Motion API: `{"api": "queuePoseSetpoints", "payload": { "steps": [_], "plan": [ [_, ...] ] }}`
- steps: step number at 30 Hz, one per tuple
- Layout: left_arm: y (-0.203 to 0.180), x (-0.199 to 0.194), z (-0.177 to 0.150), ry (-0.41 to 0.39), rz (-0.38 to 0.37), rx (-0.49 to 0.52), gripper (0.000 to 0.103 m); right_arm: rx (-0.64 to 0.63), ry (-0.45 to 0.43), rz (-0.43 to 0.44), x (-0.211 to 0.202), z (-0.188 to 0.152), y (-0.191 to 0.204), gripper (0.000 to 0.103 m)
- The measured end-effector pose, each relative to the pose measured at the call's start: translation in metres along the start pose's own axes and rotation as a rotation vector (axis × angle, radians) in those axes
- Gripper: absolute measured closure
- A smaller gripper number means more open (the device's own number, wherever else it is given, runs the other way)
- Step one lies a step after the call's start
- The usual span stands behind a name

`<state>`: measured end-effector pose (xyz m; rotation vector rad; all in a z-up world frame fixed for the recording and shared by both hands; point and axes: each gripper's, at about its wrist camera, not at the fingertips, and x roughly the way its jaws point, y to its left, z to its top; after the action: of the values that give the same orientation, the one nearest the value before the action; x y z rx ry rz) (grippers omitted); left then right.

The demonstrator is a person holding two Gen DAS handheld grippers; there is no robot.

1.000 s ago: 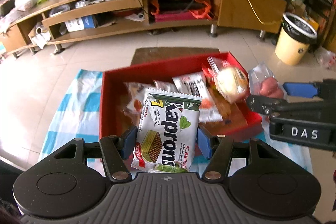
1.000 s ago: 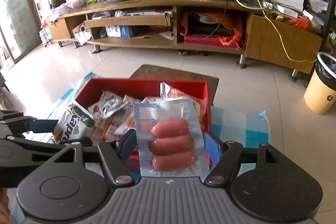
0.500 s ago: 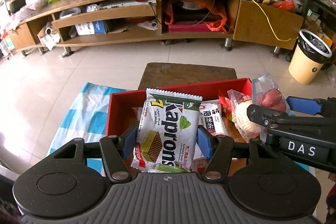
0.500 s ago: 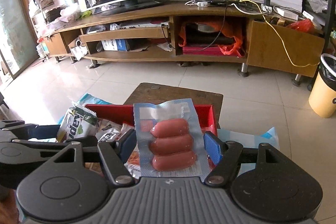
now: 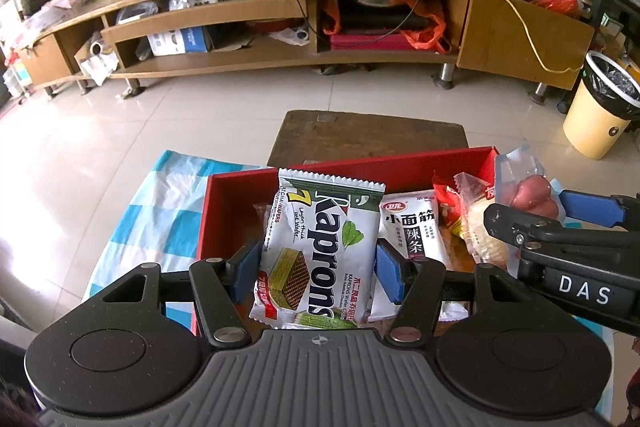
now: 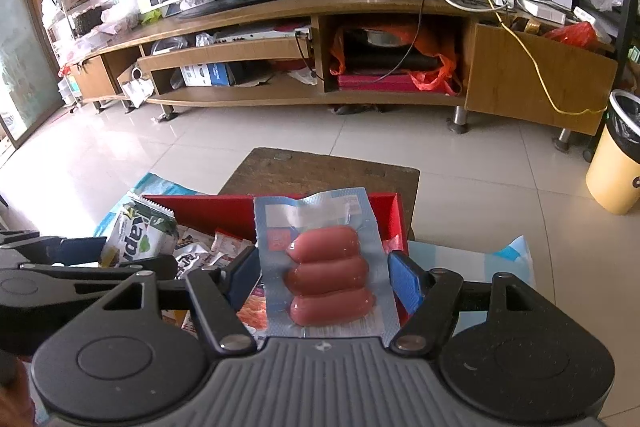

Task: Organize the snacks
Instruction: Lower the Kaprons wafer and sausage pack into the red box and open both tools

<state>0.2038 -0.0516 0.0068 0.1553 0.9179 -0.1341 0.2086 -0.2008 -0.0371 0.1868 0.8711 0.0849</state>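
Note:
My left gripper (image 5: 318, 269) is shut on a green and white Kaprons wafer pack (image 5: 320, 251), its blue pads pressing both long sides. Behind the pack lies an open red box (image 5: 224, 203) holding several snack packets, among them a white spicy-strip packet (image 5: 414, 227). My right gripper (image 6: 326, 277) is shut on a clear vacuum pack of three pink sausages (image 6: 326, 275), held over the red box (image 6: 390, 207). In the left wrist view the right gripper (image 5: 552, 215) sits at the box's right side. The wafer pack (image 6: 138, 239) appears at the left in the right wrist view.
The box rests on a blue and white checked cloth (image 5: 160, 211), with a dark wooden stool (image 5: 368, 135) just behind it. Beyond the tiled floor stands a long wooden TV cabinet (image 5: 280, 23). A yellow waste bin (image 5: 600, 107) stands at the far right.
Both grippers have drawn back from the red box with their packs still gripped. The box now shows smaller and lower in both views, and more floor and cabinet are visible.

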Motion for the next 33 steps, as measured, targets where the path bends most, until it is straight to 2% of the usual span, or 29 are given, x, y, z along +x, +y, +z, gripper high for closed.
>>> {"api": "queuePoseSetpoints", "payload": {
  "steps": [17,21,33],
  "plan": [
    [0.000,0.031,-0.006,0.099,0.023,0.010,0.035,-0.007,0.080,-0.013,0.029,-0.003,0.002,0.034],
    [0.001,0.031,-0.006,0.100,0.034,0.008,0.025,-0.005,0.099,-0.023,0.033,-0.005,0.001,0.033],
    [0.008,0.015,-0.009,0.092,0.026,-0.018,0.017,0.008,0.067,-0.008,0.017,-0.006,-0.001,0.031]
  ]
}}
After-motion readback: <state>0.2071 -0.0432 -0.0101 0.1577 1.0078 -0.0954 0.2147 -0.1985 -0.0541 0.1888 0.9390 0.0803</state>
